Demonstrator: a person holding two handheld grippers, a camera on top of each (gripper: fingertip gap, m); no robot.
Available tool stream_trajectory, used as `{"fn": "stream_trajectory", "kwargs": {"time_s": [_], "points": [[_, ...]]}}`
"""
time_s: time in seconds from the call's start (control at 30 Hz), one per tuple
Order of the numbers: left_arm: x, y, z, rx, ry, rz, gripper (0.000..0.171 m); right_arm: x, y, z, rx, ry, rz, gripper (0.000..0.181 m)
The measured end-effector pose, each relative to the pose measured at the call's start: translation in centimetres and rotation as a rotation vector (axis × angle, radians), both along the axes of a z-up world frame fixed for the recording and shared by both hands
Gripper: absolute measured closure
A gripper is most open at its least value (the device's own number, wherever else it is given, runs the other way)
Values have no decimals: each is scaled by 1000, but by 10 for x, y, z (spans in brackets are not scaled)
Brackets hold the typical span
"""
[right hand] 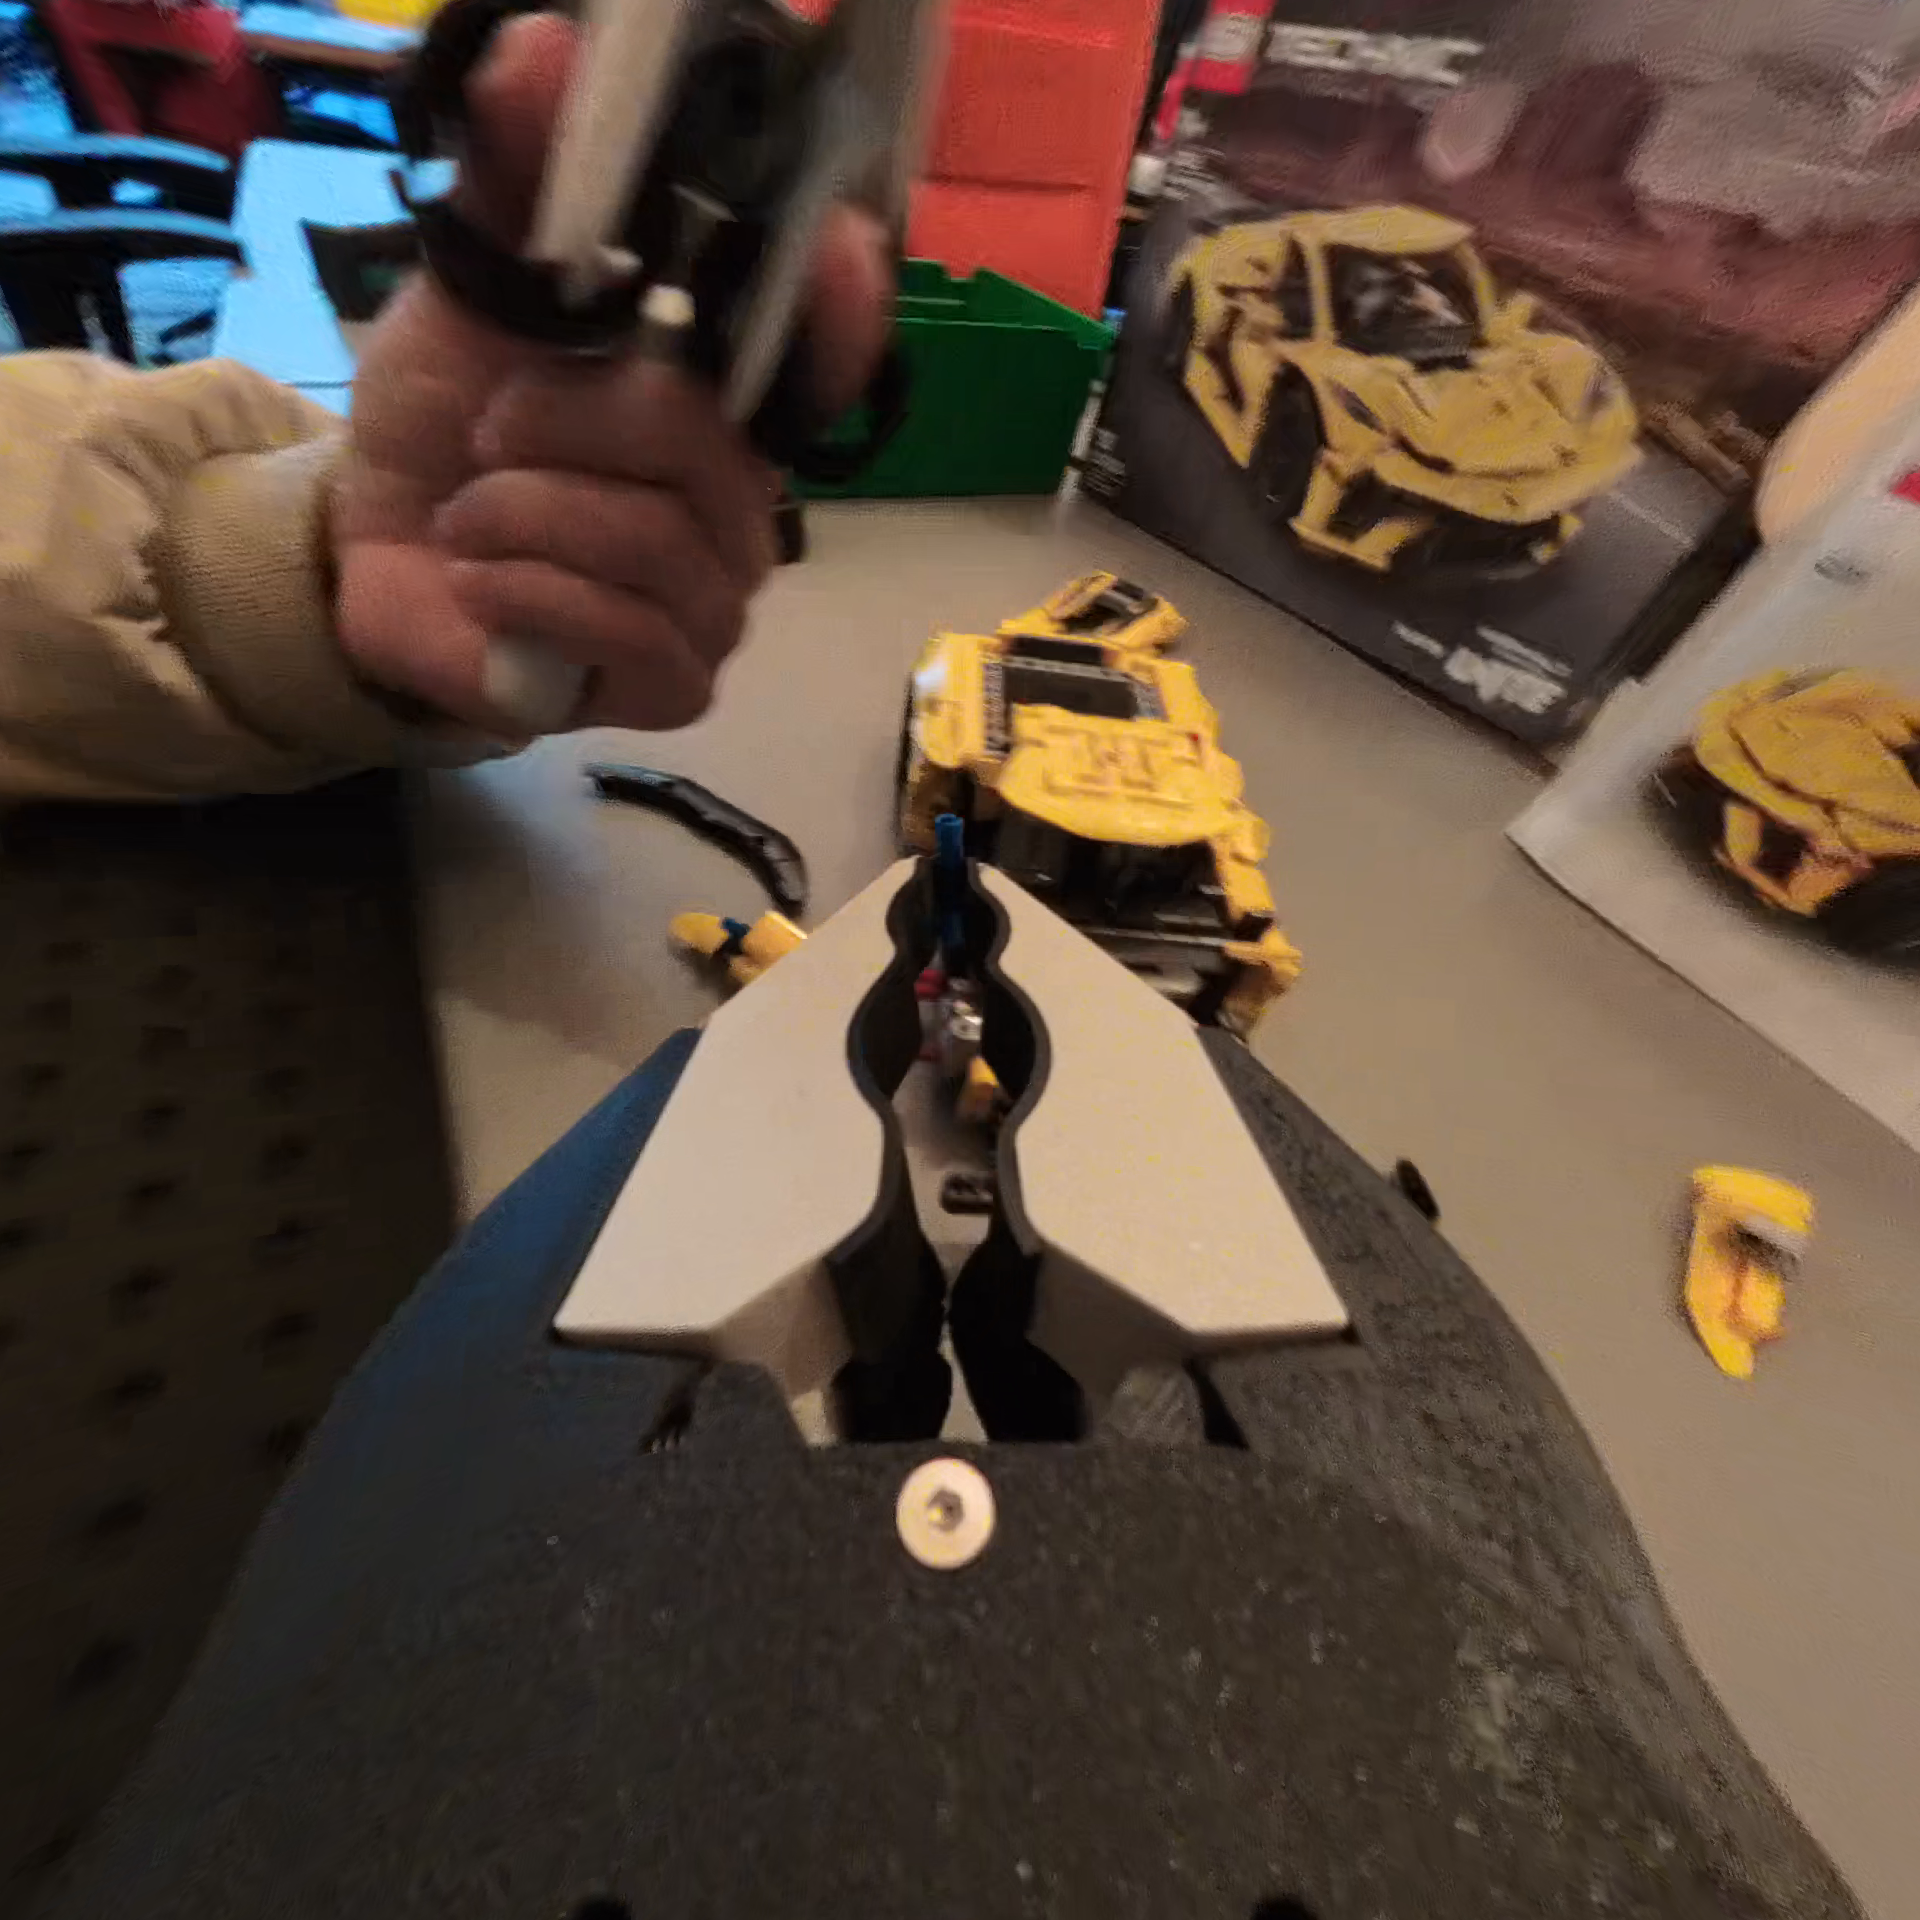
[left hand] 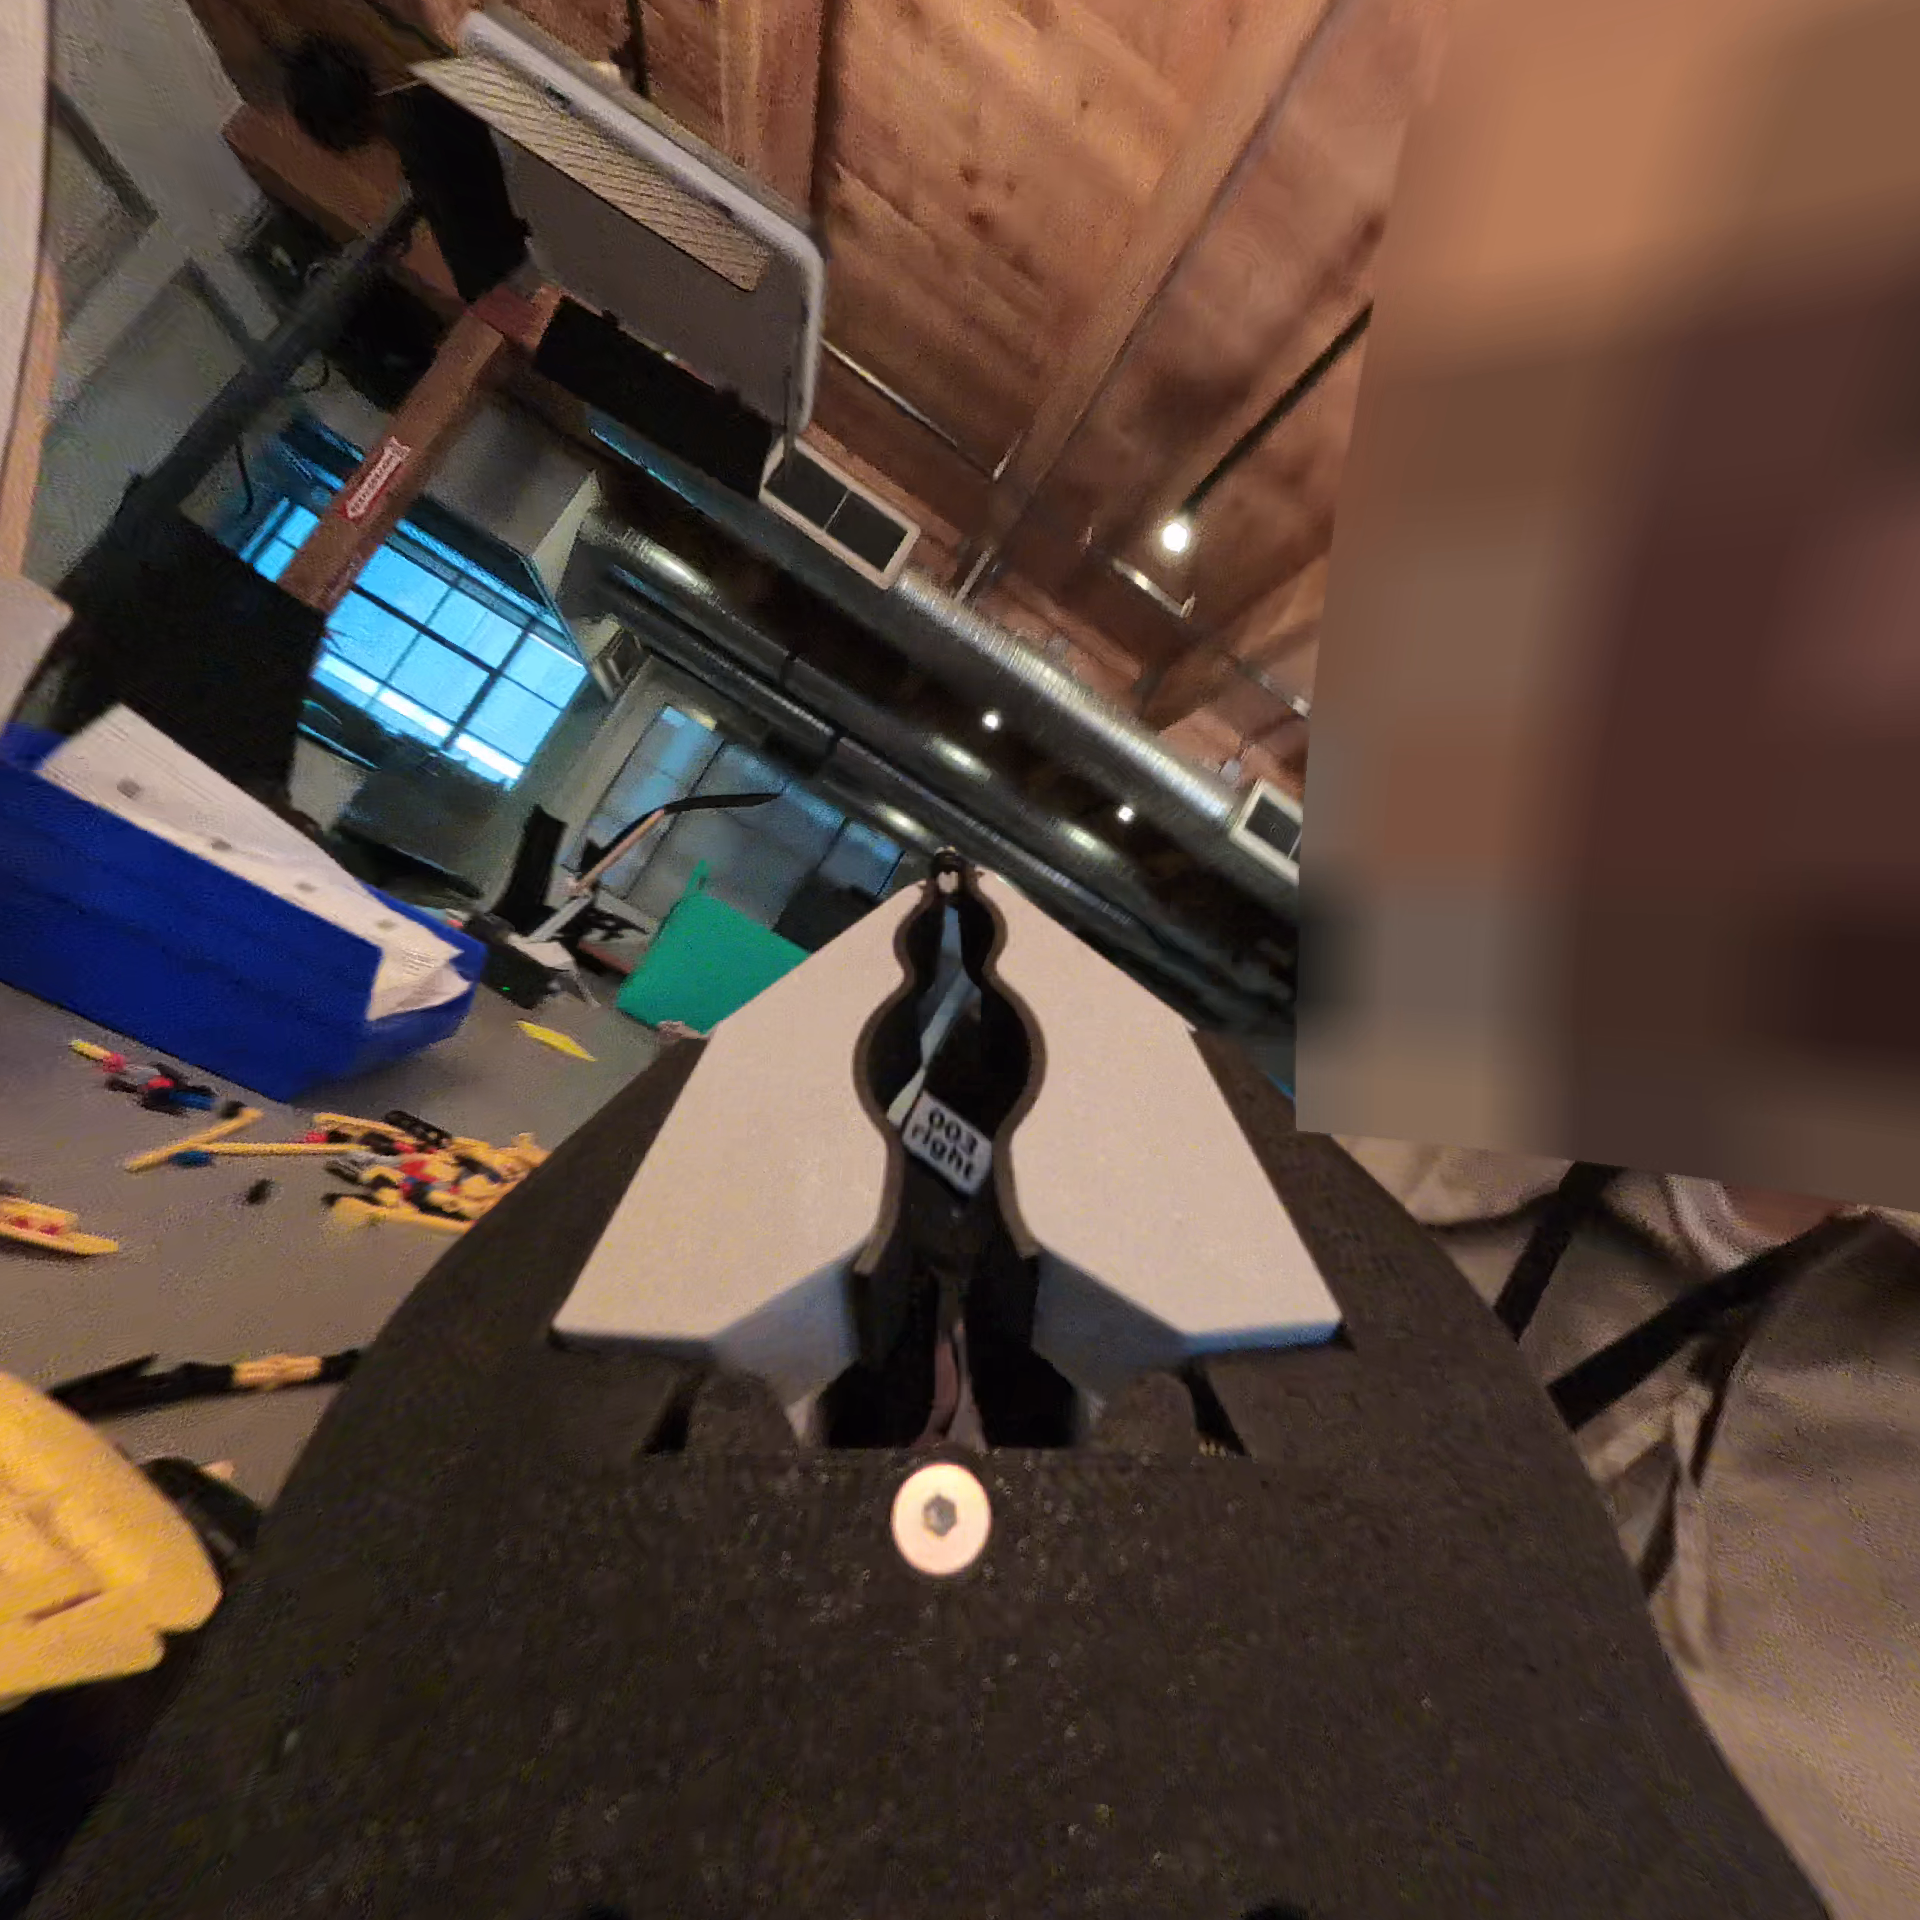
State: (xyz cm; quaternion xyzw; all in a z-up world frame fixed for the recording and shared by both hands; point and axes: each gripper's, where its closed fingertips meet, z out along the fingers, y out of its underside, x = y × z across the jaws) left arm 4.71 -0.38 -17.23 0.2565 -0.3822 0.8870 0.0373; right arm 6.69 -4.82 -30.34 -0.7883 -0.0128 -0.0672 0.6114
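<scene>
Both tongs closed, yellow brick car (right hand: 1081,769) on counter (right hand: 1455,1039).
R tongs (right hand: 948,883) pinching small blue pin (right hand: 945,852) near car; L tongs (left hand: 948,883) nipped on tiny dark bit, tilted up.

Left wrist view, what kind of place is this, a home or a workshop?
Likely a converted industrial loft used as a workshop: exposed timber ceiling, bare metal duct, big gridded windows, and a worktable strewn with toy building pieces.

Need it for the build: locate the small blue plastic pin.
Right wrist view, centre: small blue plastic pin clamped in the right gripper, before the yellow brick car.
</scene>
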Motion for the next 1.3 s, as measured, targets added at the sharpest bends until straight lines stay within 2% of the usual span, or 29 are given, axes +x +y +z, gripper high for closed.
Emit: {"fn": "stream_trajectory", "kwargs": {"time_s": [0.07,0.13,0.17,0.23,0.33,0.4,0.43,0.47,0.53,0.63,0.67,0.77,0.8,0.83,0.9,1.03,1.17,1.3], "points": [[3,0,-15,101,19,46,170,9,-5,-10,-45,34,-23,179],[9,3,-28,171,52,86,170,21,-17,-4,-54,-5,-59,178],[13,3,-35,230,61,125,169,38,-31,3,-53,-3,-114,178],[22,4,-46,332,90,199,169,82,-73,5,-124,56,-222,178],[24,-5,-57,419,99,209,169,174,-181,-44,-518,106,-573,177],[23,-14,-64,480,82,209,169,200,-221,-62,-625,173,-645,178],[21,-19,-66,507,68,209,169,206,-226,-69,-630,186,-637,177],[20,-23,-68,530,47,214,169,210,-226,-73,-623,188,-620,177],[17,-30,-69,575,-2,221,169,211,-222,-77,-602,200,-603,164],[11,-39,-72,637,-78,236,169,196,-192,-48,-424,248,-585,146],[8,-43,-72,651,-98,233,169,177,-169,-31,-332,255,-511,145],[2,-51,-71,665,-151,216,169,85,-95,33,2,307,-109,147],[0,-53,-71,667,-167,212,169,53,-77,51,102,328,14,147],[-1,-54,-70,671,-174,217,169,31,-64,63,183,327,75,147],[0,-56,-72,678,-170,226,169,8,-42,66,267,234,46,138],[14,-49,-77,690,-91,307,169,5,-25,56,311,-9,-241,152],[24,-43,-79,620,6,321,169,5,-10,40,206,-148,-356,137],[23,-47,-78,583,28,300,169,14,-7,42,174,-260,-464,141]]}}
